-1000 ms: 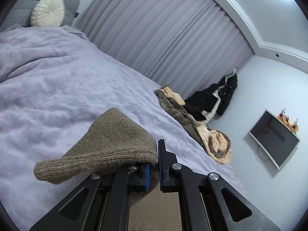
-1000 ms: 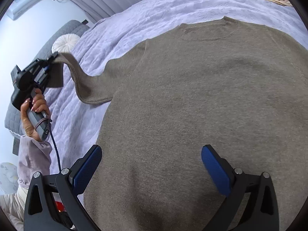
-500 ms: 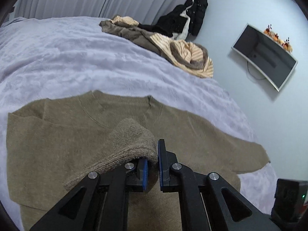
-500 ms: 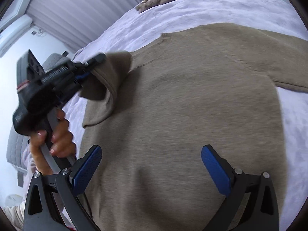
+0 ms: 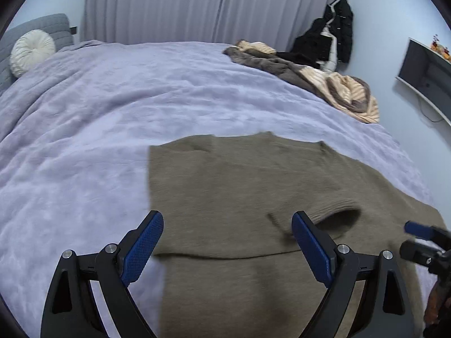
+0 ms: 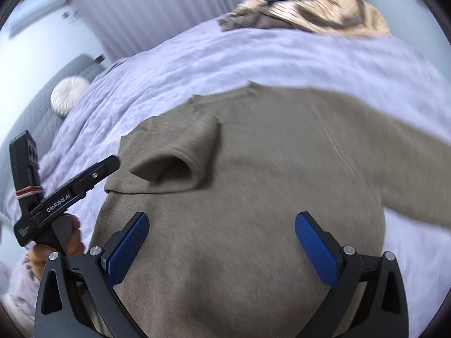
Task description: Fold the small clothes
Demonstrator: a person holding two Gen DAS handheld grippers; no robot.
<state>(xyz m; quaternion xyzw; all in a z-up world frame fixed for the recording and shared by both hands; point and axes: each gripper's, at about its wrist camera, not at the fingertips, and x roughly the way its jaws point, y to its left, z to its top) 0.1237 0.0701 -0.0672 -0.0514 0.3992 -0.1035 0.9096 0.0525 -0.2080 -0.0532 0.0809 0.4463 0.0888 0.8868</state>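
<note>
A brown knit sweater point(image 5: 253, 183) lies flat on the lilac bedspread point(image 5: 112, 98). Its left sleeve point(image 5: 335, 214) is folded in across the chest, cuff open. My left gripper point(image 5: 227, 242) is open and empty just above the sweater's left part. In the right wrist view the sweater point(image 6: 282, 183) fills the middle, with the folded sleeve point(image 6: 174, 169) at the left and the other sleeve point(image 6: 417, 174) stretched out to the right. My right gripper point(image 6: 221, 242) is open and empty above the sweater's lower body. The left gripper's body point(image 6: 64, 191) shows at the left there.
A heap of brown and striped beige clothes point(image 5: 324, 84) lies at the bed's far right corner. A round cream cushion point(image 5: 31, 50) rests by the grey headboard. Black garments point(image 5: 335, 36) hang on the wall, and a screen point(image 5: 425, 73) is mounted at the right.
My left gripper carried the sleeve cuff across the sweater, opened and let it go; the sleeve now lies folded on the chest. My right gripper stayed open and shifted over the sweater.
</note>
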